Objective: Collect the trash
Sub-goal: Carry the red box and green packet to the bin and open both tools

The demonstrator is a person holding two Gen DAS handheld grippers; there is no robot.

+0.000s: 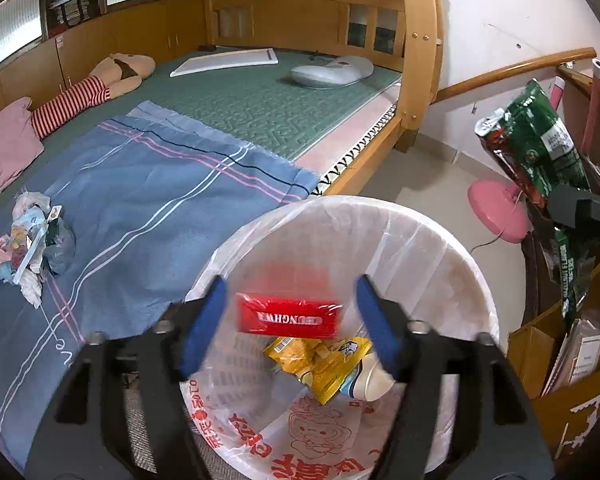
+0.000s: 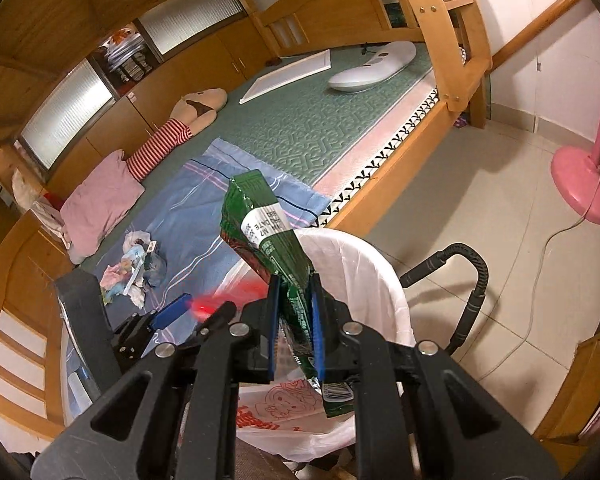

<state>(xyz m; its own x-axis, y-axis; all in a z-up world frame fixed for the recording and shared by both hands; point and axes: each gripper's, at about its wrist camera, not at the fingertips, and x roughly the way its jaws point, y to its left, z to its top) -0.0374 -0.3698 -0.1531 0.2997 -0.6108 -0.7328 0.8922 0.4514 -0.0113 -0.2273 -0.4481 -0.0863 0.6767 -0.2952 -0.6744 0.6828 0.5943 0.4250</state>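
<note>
Falling between the spread left gripper (image 1: 290, 316) – a red pack (image 1: 288, 316) (blurred); right gripper (image 2: 294, 320) pinches a green wrapper (image 2: 268, 232).

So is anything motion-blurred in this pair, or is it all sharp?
Left wrist view: the red pack between the open left tongs is smeared upward over the bin, though its lettering is readable; bed and floor are sharp. Right wrist view: the same pack is only a red streak, while the green bag in the right tongs is crisp. Both views bend straight edges.
</note>
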